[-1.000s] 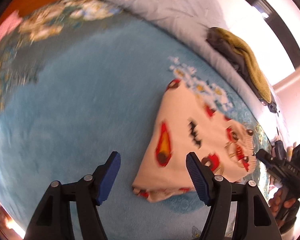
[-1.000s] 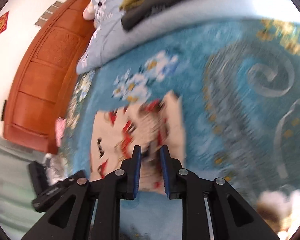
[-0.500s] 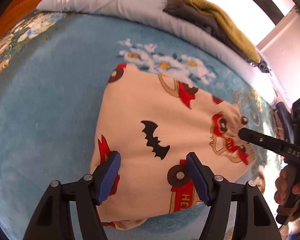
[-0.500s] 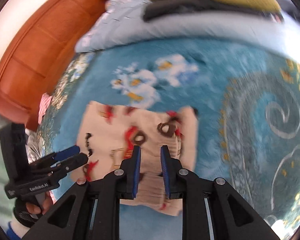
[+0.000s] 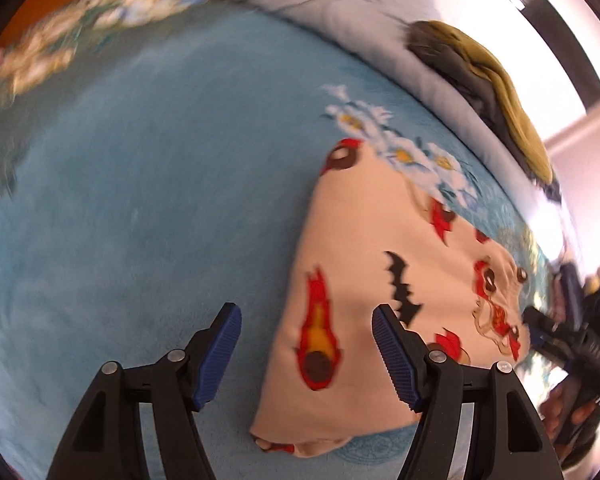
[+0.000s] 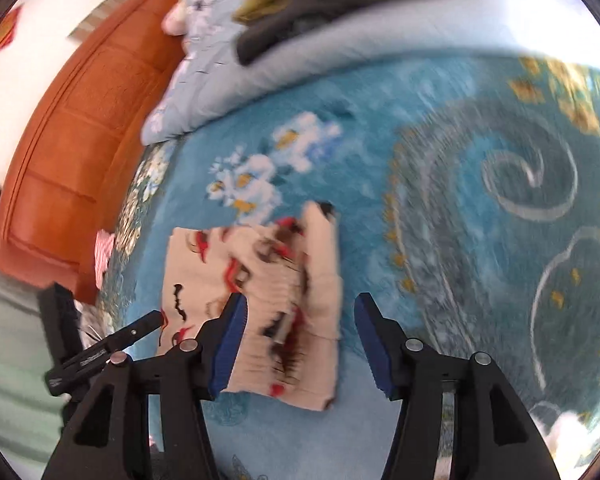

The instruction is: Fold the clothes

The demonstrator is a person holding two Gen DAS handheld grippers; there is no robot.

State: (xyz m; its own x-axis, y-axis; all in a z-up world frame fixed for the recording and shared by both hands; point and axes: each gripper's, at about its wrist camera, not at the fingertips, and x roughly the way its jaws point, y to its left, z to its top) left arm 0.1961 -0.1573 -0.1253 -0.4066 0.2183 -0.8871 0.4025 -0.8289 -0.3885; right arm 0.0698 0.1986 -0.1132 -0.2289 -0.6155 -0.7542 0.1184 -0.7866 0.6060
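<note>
A folded cream garment (image 5: 364, 304) printed with red cars, flames and a black bat lies flat on the blue floral blanket (image 5: 148, 208). My left gripper (image 5: 306, 356) is open above its near left edge, with nothing between the fingers. The right gripper (image 5: 560, 344), held by a hand, shows at the garment's far right side. In the right wrist view the same garment (image 6: 260, 300) lies folded, and my right gripper (image 6: 300, 344) hangs open just over its near edge. The left gripper (image 6: 112, 344) appears at the lower left there.
A pale grey quilt (image 6: 300, 64) lies along the blanket's far side with a stack of olive and dark clothes (image 6: 340, 4) on it. An orange wooden headboard (image 6: 72, 140) stands to the left. A bright window (image 5: 500, 40) is beyond the quilt.
My right gripper has opened and let go of the garment. The left gripper swung left, off the middle of the garment to its edge. Both views are blurred by motion.
</note>
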